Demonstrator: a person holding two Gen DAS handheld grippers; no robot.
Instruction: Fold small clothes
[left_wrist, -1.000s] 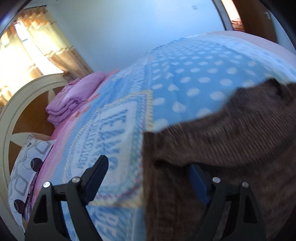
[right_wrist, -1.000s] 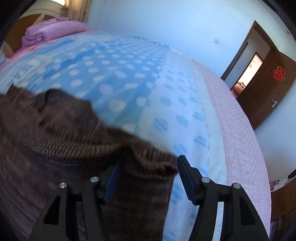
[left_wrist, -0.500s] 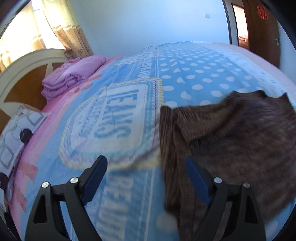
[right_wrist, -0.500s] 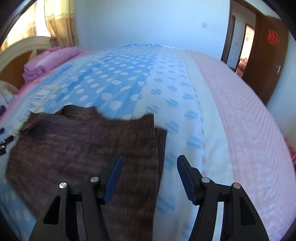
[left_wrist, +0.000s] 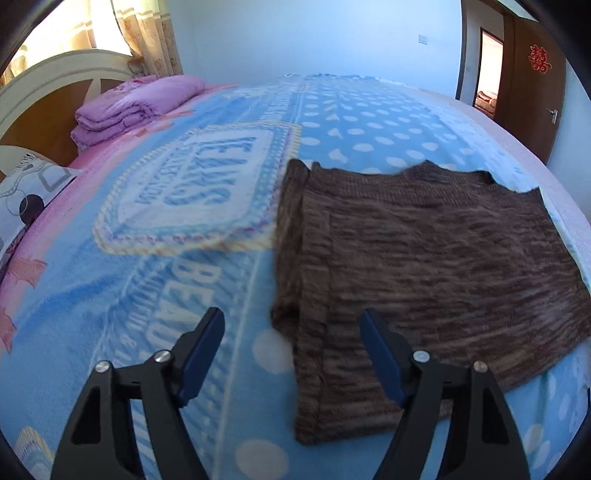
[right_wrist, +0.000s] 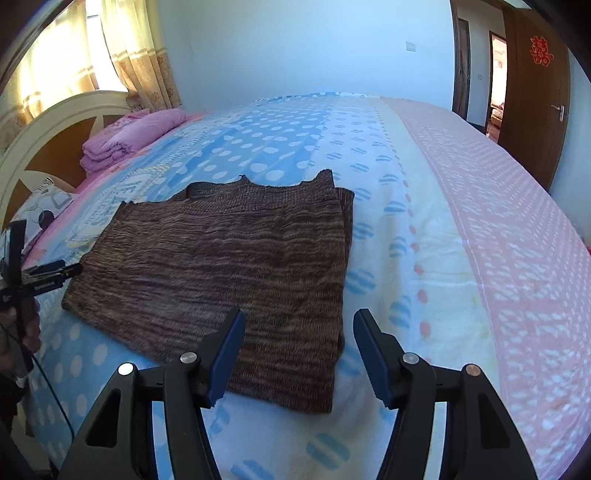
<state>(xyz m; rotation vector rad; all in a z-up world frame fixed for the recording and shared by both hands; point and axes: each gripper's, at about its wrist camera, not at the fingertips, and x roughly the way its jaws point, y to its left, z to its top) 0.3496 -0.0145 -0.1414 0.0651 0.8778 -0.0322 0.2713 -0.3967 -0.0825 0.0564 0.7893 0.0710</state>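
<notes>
Brown knit sweater (left_wrist: 424, 251) lies flat on the blue dotted blanket (left_wrist: 155, 295), near the bed's near edge, sleeves already turned in along both sides; nothing holds it.

Left gripper (left_wrist: 291, 332): jaws closing, only the sweater's left fold edge below the gap, pads not on cloth. Right gripper (right_wrist: 299, 332): jaws spread, empty, above the sweater's near right corner.

Risks, as judged:
- Left jaws may close too far before reaching the hem and pinch only the top layer; the tucked sleeve would then slide out.
- Knit is soft and stretchy; uneven lift by the two sides would skew the fold.
- Pads may catch the fleecy blanket along with the hem and drag it.

Folded purple quilt (left_wrist: 136, 107) by the headboard (right_wrist: 55, 125), well clear. Person's hand (right_wrist: 22, 325) shows at the right view's left edge.
</notes>
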